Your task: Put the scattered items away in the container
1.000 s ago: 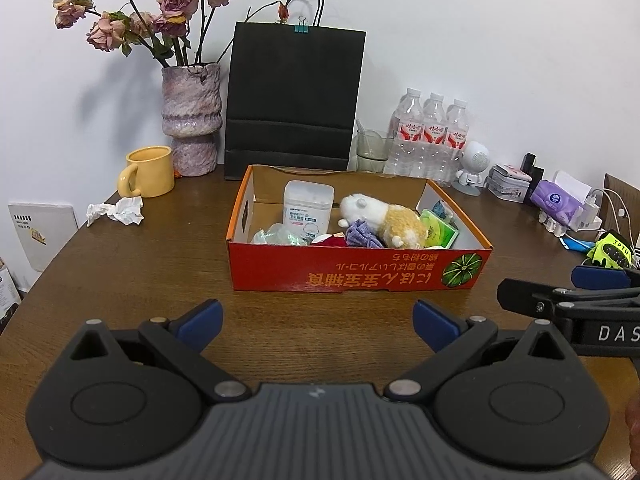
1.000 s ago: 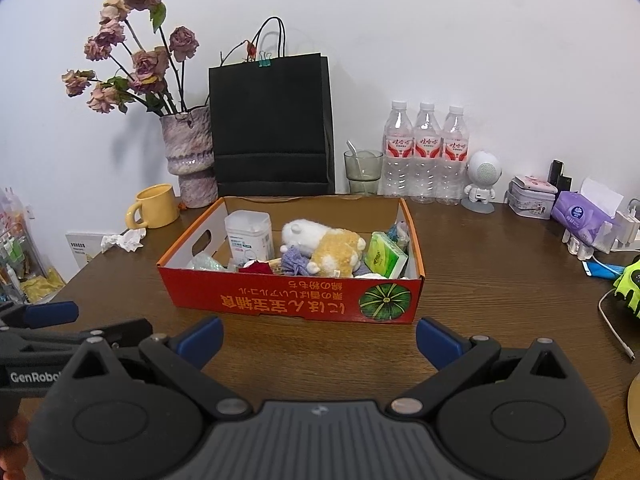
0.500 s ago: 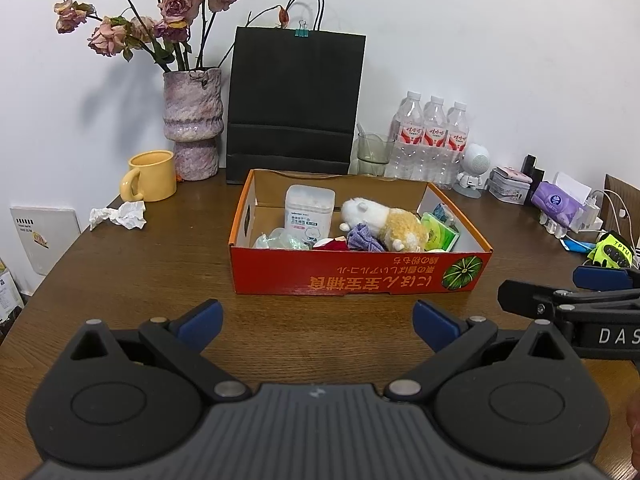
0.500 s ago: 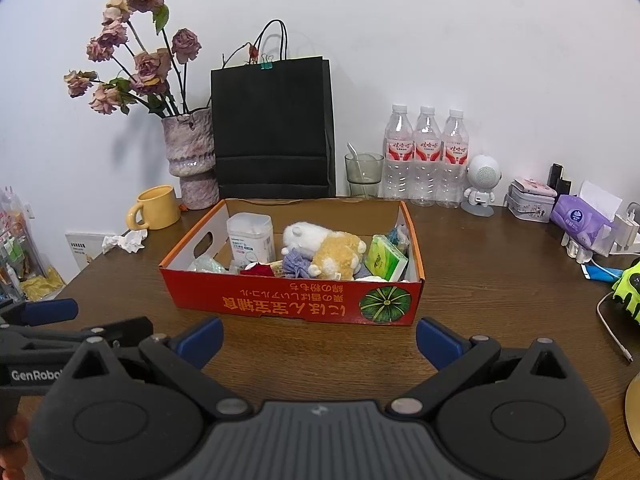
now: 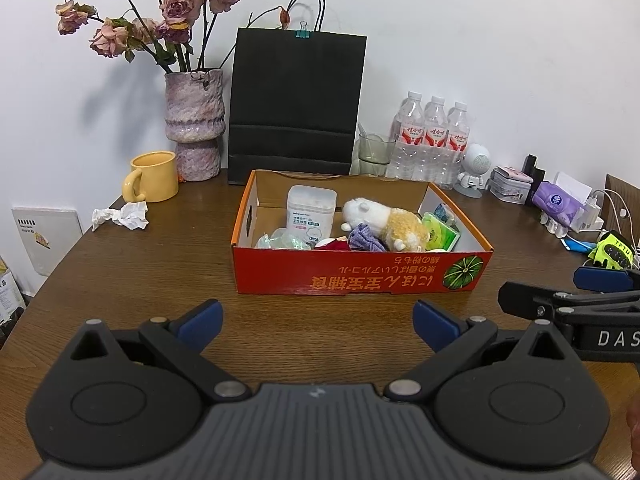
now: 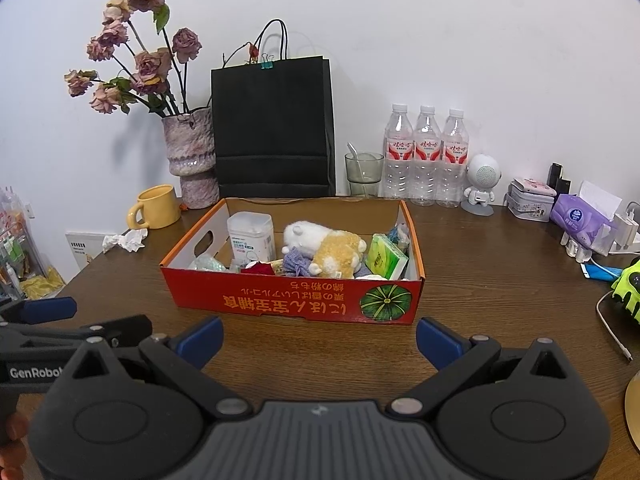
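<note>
Plainly, both sets of jaws stand spread wide with nothing between them. The left gripper (image 5: 318, 322) hovers over bare wood of the counter (image 5: 160, 272), its blue pads well apart, and the right gripper (image 6: 319, 335) does the same just beside it; each shows at the edge of the other's view, the right gripper (image 5: 568, 304) to the right in the left wrist view and the left gripper (image 6: 60, 328) to the left in the right wrist view.

Just beyond the fingertips sits the red cardboard box (image 5: 360, 276), printed with a green pumpkin on its near wall. Inside it lie a white lidded plastic jar (image 5: 311, 216), a white-and-tan plush hamster (image 5: 384, 222), a purple knitted cloth (image 5: 364, 238), a dark red item (image 5: 334, 245), a clear wrapped packet (image 5: 282, 240) and a green tissue pack (image 5: 440, 236).

Outside the box, to its left, a crumpled white tissue (image 5: 122, 216) rests on the counter near a yellow mug (image 5: 154, 178). Behind stand a pink vase of dried roses (image 5: 194, 124), a black paper bag (image 5: 296, 104), a glass with a spoon (image 5: 374, 154) and three water bottles (image 5: 434, 140). Further right are a small white robot figure (image 5: 476, 166), a purple wipes pack (image 5: 558, 202) and a neon yellow glove (image 5: 612, 250).
</note>
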`<state>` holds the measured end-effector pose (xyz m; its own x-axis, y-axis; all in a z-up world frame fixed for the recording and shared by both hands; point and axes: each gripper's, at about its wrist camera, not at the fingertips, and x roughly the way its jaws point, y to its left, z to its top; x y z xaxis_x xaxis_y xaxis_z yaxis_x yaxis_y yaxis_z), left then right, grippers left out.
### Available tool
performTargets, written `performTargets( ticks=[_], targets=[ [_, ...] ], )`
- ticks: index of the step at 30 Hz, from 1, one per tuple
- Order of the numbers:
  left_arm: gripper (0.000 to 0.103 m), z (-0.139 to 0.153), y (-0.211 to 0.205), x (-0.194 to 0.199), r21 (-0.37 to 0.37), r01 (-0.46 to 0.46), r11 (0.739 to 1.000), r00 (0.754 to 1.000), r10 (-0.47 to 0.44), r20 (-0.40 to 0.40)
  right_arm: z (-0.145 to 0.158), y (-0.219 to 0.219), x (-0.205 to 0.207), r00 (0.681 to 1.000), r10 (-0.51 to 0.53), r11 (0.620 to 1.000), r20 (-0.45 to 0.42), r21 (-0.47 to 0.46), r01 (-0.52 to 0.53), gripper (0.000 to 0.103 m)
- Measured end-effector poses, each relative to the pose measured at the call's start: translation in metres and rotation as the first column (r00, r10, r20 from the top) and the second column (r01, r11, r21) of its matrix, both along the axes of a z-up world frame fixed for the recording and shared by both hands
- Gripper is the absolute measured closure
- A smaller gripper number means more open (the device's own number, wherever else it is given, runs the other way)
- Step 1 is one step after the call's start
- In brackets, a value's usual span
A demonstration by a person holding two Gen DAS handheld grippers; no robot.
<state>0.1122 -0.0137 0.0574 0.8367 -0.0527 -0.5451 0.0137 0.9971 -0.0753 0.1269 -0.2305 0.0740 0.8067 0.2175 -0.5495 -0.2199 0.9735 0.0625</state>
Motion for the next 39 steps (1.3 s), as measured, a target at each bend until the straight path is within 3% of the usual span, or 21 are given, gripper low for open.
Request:
performTargets(
  ticks=[39],
  targets=[
    [0.0, 0.0003, -0.0008, 0.0025, 0.013, -0.007, 1.0, 1.0, 0.007, 0.0, -0.0029, -0.0011, 0.003, 1.0, -0.006, 1.0, -0.006, -0.003, 0.006, 0.0]
  ],
)
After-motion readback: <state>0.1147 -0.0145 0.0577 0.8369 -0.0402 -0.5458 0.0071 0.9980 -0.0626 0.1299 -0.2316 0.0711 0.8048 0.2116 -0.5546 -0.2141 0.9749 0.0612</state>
